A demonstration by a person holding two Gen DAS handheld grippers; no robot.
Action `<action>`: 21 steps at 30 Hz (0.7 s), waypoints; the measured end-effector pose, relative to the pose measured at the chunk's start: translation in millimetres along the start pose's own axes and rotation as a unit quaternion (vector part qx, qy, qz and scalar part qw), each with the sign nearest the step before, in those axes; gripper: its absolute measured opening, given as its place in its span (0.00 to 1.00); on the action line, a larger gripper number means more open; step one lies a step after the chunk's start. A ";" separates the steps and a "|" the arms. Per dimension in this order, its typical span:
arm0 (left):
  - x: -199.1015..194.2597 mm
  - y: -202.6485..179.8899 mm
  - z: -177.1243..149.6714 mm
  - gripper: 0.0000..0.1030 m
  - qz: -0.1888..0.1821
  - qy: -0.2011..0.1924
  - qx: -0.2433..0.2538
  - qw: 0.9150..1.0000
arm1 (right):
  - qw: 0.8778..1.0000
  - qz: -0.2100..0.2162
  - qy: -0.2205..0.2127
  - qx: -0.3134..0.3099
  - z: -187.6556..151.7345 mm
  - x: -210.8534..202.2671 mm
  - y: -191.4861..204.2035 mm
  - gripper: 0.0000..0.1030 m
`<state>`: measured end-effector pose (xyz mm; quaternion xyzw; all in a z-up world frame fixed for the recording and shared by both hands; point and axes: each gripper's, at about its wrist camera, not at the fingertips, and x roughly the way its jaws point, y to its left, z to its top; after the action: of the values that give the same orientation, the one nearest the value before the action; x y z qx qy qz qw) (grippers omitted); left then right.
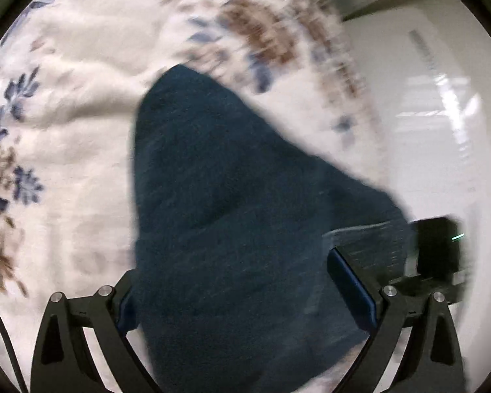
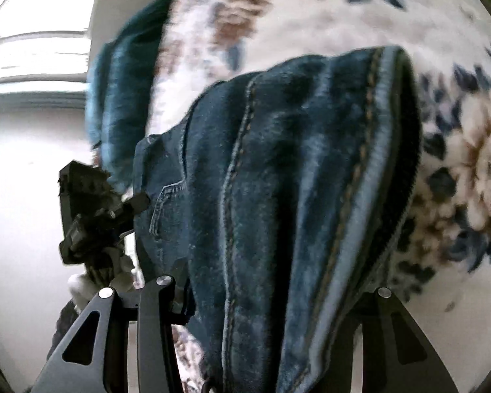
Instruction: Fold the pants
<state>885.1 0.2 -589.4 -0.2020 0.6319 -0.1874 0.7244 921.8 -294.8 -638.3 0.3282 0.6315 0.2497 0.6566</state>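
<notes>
Over floral bedspread [image 2: 327, 13], seemingly bunched denim pants [image 2: 294, 170]

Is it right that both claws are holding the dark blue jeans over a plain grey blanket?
Not quite: the blanket is cream with blue and brown flowers, as the right wrist view shows. Both claws, left and right, do hold the jeans.

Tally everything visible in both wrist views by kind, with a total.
Dark blue denim pants: 1
Cream floral fleece blanket: 1
Black two-finger tools: 2, left tool and right tool, each with denim bunched between its fingers
Total: 4
</notes>
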 end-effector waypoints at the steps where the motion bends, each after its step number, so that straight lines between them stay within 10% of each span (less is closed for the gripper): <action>1: 4.6 3.0 -2.7 0.96 0.004 0.006 0.005 1.000 | 1.000 0.001 -0.001 0.005 1.4 1.9 -3.5 0.49; 4: 0.2 9.4 -7.0 0.97 -0.003 0.009 -0.015 1.000 | 1.000 -0.016 0.006 0.009 -3.9 -4.5 -5.4 0.62; 8: -38.8 -14.7 -27.2 0.97 0.081 -0.039 0.032 0.995 | 0.995 -0.097 0.002 0.007 -11.6 -26.5 11.8 0.94; 13: -81.2 -53.4 -68.3 0.98 0.220 -0.127 0.086 0.963 | 0.941 -0.316 -0.080 -0.088 -59.3 -55.4 74.5 0.94; 21: -118.7 -97.2 -116.4 0.98 0.230 -0.137 0.056 0.962 | 0.894 -0.401 -0.181 -0.089 -198.1 -127.4 149.8 0.94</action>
<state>752.6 -26.2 -452.2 -0.0338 0.5448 -0.0216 0.8376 728.0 -267.6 -439.2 0.0265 0.5549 -0.0430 0.8304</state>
